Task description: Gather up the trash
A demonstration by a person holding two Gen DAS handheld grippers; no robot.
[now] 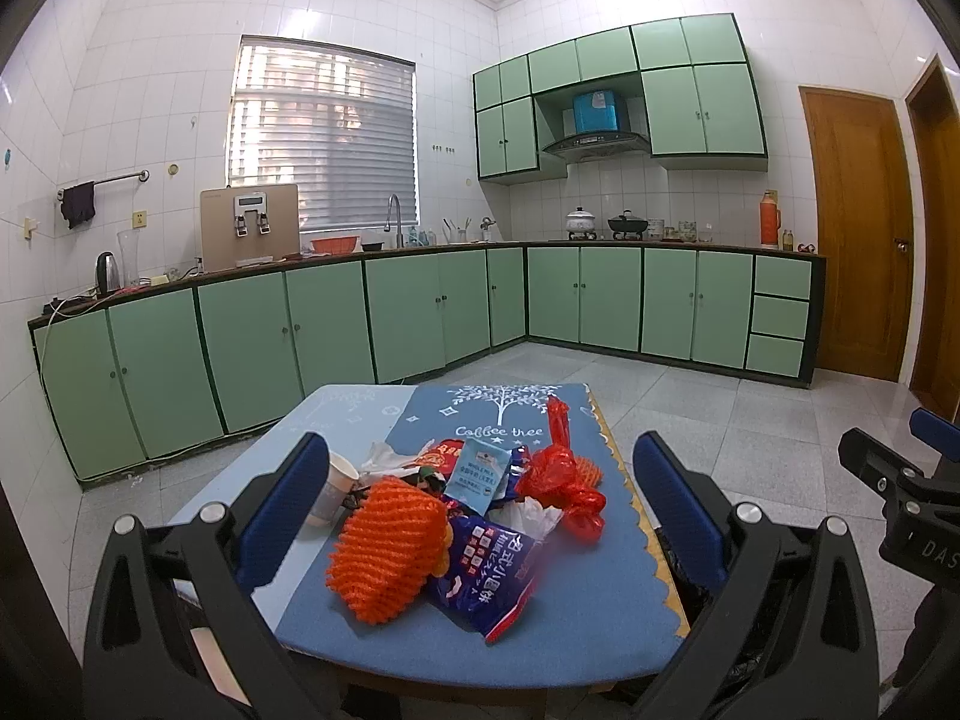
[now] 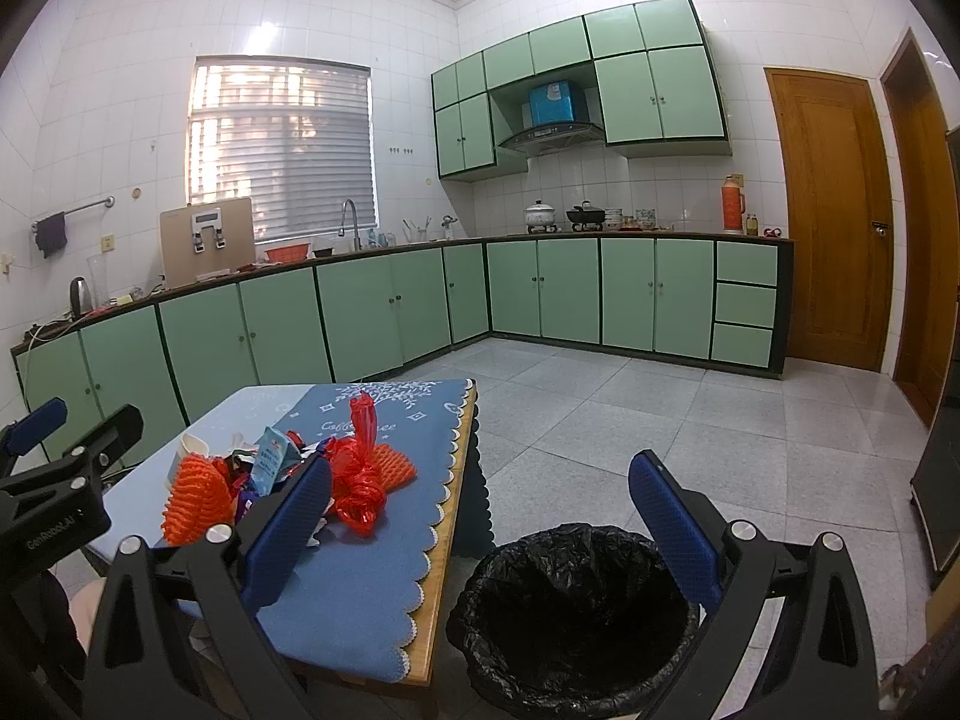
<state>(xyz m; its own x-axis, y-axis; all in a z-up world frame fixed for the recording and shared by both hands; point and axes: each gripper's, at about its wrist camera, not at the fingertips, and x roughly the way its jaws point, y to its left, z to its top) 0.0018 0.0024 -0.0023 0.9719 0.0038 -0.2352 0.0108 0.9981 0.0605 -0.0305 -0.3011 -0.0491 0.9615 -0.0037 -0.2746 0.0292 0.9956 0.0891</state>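
A heap of trash lies on a small table (image 1: 606, 612) with a blue cloth: an orange foam net (image 1: 384, 546), a blue snack bag (image 1: 489, 582), a red plastic ribbon (image 1: 561, 474), a light blue packet (image 1: 480, 468), white tissue (image 1: 534, 516) and a paper cup (image 1: 333, 489). My left gripper (image 1: 480, 510) hovers open just in front of the heap, with nothing between its pads. My right gripper (image 2: 480, 522) is open too, held right of the table above a bin (image 2: 570, 612) lined with a black bag. The orange net (image 2: 198, 495) and red ribbon (image 2: 360, 480) show left of it.
The bin stands on the grey tiled floor (image 2: 660, 420) against the table's right edge. Green kitchen cabinets (image 1: 336, 324) run along the far walls under a window, and a wooden door (image 1: 858, 234) is at the right.
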